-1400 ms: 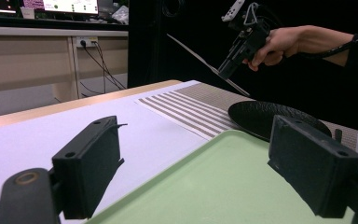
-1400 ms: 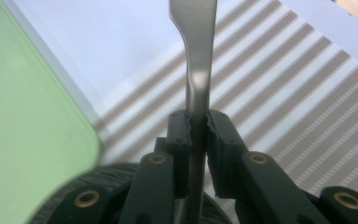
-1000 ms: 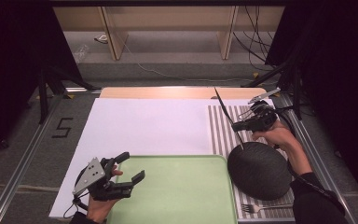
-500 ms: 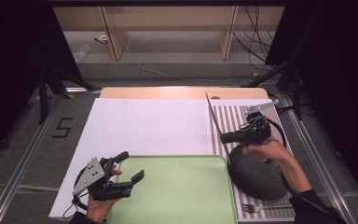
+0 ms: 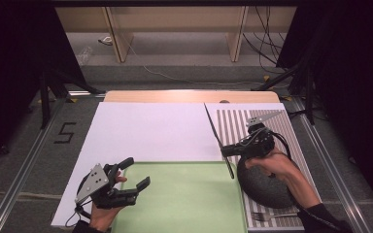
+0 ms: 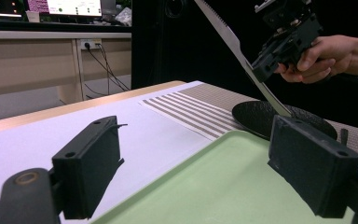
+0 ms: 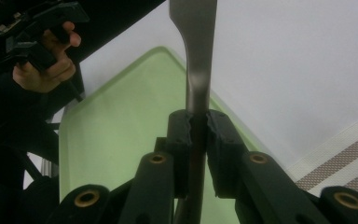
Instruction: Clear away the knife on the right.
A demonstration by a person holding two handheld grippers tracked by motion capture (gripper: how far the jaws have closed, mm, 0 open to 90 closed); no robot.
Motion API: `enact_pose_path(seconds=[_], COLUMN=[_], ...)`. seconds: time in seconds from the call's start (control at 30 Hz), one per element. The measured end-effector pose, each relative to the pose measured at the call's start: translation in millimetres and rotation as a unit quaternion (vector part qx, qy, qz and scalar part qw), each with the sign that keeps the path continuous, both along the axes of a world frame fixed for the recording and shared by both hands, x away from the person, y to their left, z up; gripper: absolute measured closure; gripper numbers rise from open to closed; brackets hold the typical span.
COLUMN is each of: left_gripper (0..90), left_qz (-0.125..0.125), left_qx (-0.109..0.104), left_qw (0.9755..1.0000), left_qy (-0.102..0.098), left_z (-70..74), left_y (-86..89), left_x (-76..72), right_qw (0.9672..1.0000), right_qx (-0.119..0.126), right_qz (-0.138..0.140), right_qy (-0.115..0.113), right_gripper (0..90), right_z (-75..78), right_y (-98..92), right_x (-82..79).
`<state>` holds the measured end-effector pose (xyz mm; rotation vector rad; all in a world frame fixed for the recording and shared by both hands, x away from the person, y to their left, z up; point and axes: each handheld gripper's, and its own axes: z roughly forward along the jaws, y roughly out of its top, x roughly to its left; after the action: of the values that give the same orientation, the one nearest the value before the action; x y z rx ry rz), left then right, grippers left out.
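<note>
The high view looks forward and down from above the person's side of the counter (image 5: 150, 131), taking in its whole top and the floor beyond. The left gripper view sits low, just behind its own jaws, and faces across the green mat (image 6: 205, 182) toward the right gripper (image 6: 261, 70). The right gripper view looks closely along its jaws, down onto the same green mat (image 7: 121, 140), with the left gripper (image 7: 32, 32) farther off. All three share that mat.
</note>
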<state>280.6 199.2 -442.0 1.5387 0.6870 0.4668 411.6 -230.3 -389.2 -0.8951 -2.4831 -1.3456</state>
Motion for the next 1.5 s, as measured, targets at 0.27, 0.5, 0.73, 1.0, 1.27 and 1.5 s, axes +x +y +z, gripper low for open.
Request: enact_pose_path(seconds=[0.27,0.5,0.73,1.0,1.27,1.5], left_gripper=[16.2,16.0,16.0,16.0,16.0,16.1], left_qz=[0.0,0.001,0.001,0.002,0.001,0.002], left_qx=[-0.001,0.0,0.0,0.002,0.001,0.0], left_qw=[1.0,1.0,1.0,1.0,1.0,1.0], left_qy=[0.0,-0.001,-0.002,-0.002,-0.001,-0.002], left_z=[-0.1,-0.3,-0.2,0.0,-0.1,0.0], left_y=[0.2,0.9,1.3,1.0,0.8,0.9], left_x=[0.3,0.7,0.8,0.3,0.5,0.3], right_qw=[0.9999,0.9997,0.9995,0.9991,0.9985,0.9978], right_qx=[-0.004,-0.01,-0.016,-0.025,-0.042,-0.054], right_qz=[0.009,0.019,0.023,0.027,0.026,0.023], right_qy=[0.004,0.009,0.012,0.02,0.025,0.032], right_gripper=[80.4,80.3,80.4,80.3,80.3,80.3], right_z=[-3.9,-8.7,-14.4,-22.1,-28.6,-29.4], right_y=[9.7,18.2,25.1,29.9,33.9,38.5], right_x=[-13.9,-26.7,-34.6,-41.2,-45.8,-52.4])
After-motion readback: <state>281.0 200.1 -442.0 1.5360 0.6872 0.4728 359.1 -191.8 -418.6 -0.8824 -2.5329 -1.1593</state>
